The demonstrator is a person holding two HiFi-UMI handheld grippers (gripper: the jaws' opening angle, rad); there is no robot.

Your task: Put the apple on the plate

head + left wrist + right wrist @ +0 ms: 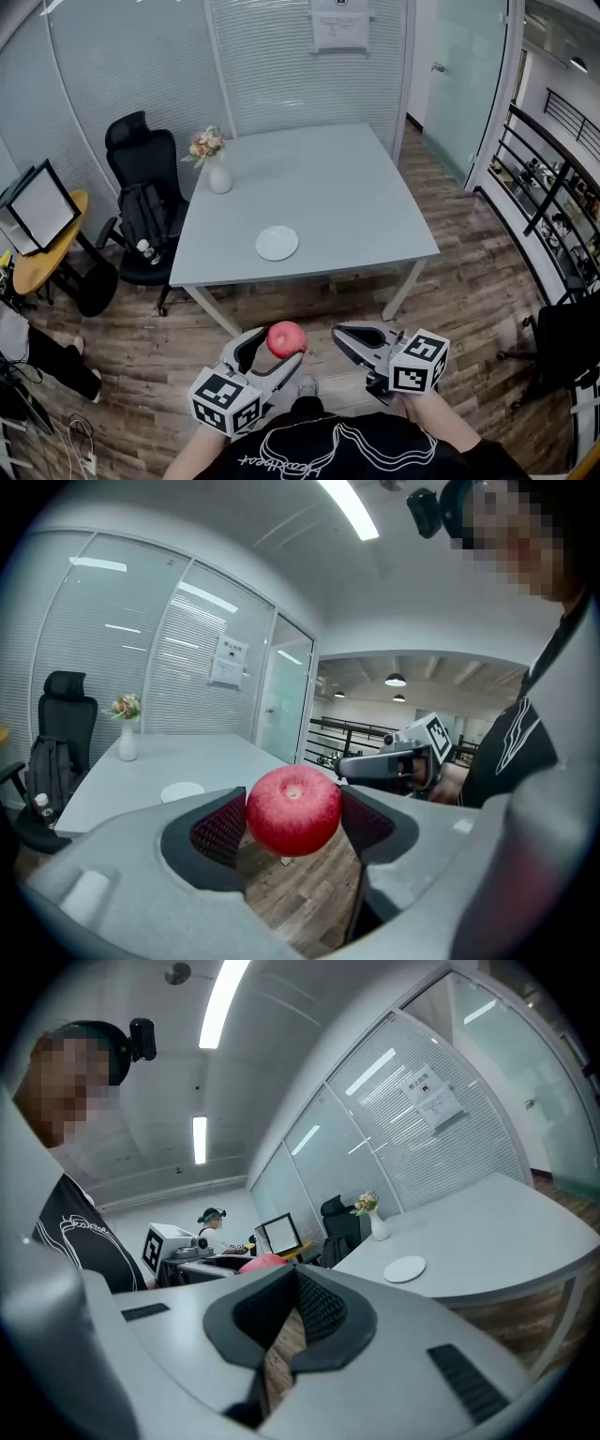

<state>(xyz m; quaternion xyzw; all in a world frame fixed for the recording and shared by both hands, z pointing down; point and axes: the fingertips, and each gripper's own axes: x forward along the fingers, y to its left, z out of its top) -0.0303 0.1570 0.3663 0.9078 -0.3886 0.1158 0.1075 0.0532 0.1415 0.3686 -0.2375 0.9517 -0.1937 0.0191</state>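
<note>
A red apple (286, 339) sits clamped in my left gripper (272, 353), held over the wooden floor in front of the table. The left gripper view shows the apple (293, 810) pressed between both ribbed pads. My right gripper (349, 344) is beside it on the right, shut with nothing in it; its pads (319, 1309) meet at the tips. A small white plate (277, 243) lies near the front edge of the grey table (375, 225), also seen as the plate (182, 791) and the plate (405, 1268). Both grippers are well short of the table.
A white vase with flowers (215, 163) stands at the table's left edge. A black office chair (142, 197) is left of the table, and a yellow side table with a monitor (37, 217) is farther left. A railing (544, 187) runs at right.
</note>
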